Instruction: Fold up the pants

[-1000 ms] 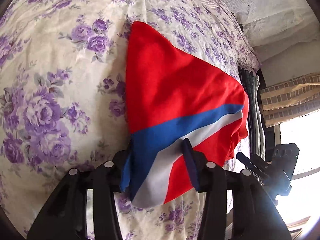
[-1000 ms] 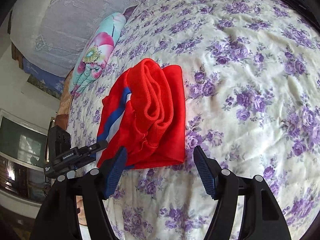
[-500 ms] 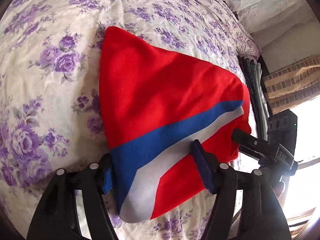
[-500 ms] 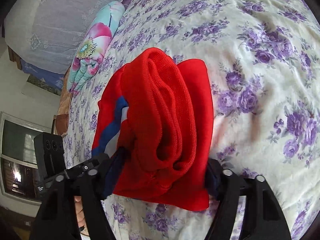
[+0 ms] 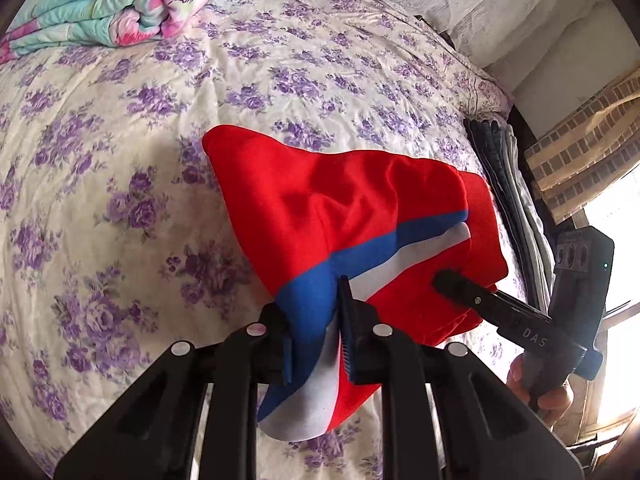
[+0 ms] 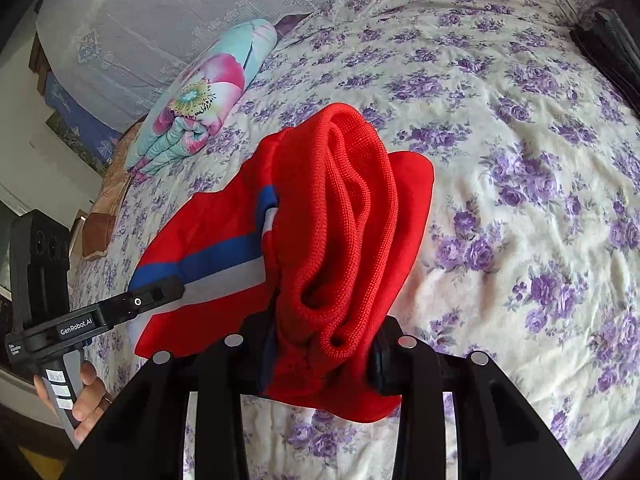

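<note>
The folded red pants with a blue and white stripe are held above the floral bedspread. My left gripper is shut on the striped end of the pants. My right gripper is shut on the bunched ribbed waistband end of the pants. Each gripper shows in the other's view: the right one at the pants' right side, the left one at the stripe. The far corner of the pants hangs toward the bed.
A rolled floral quilt lies at the head of the bed, also in the right wrist view. Dark folded clothes sit at the bed's right edge. A lace-covered headboard and a bright window border the bed.
Both grippers closed on the pants and lifted them off the bedspread. The views pulled back and up, bringing the quilt and headboard into sight.
</note>
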